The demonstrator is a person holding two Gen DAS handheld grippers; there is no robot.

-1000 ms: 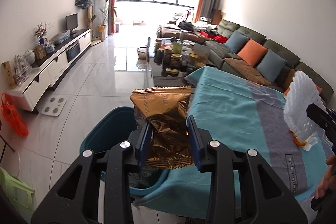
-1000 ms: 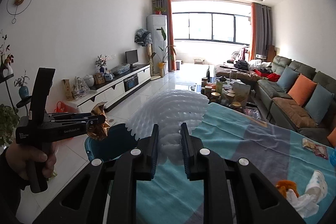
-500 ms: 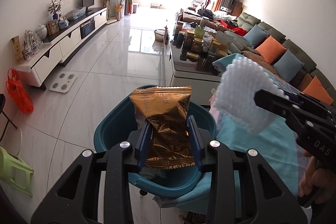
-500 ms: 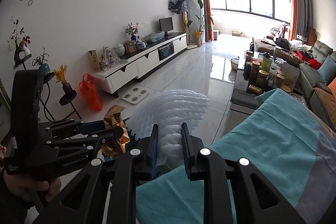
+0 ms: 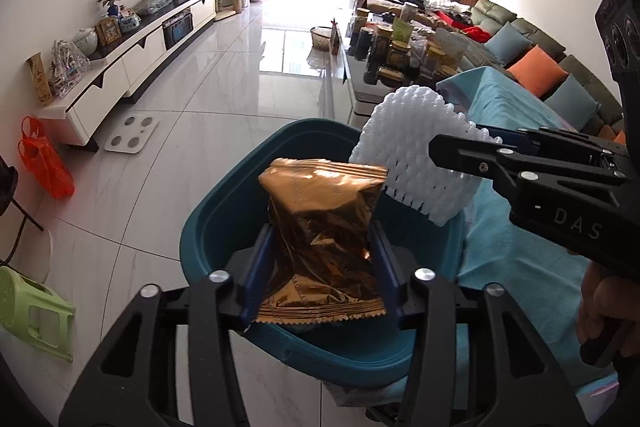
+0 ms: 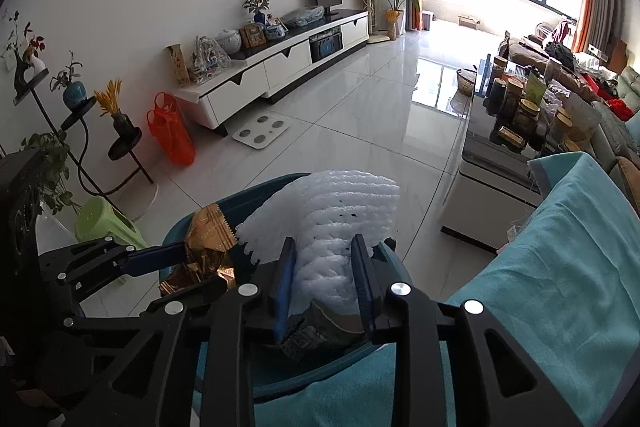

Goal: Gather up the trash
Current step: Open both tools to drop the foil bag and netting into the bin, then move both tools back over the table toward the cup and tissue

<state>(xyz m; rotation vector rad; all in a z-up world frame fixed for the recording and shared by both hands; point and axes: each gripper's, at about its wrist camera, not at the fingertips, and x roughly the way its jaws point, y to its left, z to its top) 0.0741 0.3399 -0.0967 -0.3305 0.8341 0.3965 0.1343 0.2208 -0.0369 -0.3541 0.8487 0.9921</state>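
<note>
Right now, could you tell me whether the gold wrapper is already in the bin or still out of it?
Still out: the gold wrapper stands upright between the left gripper jaws, above the open teal bin.

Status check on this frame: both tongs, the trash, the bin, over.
Left tongs and right tongs have just been opening, gold wrapper and white foam net loose between them. Both over the teal bin. Nothing blocks the drop.

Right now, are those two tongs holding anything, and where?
Both have just been opening: the gold wrapper sits between the left tongs at its lower half, the white foam net between the right tongs at its base.
</note>
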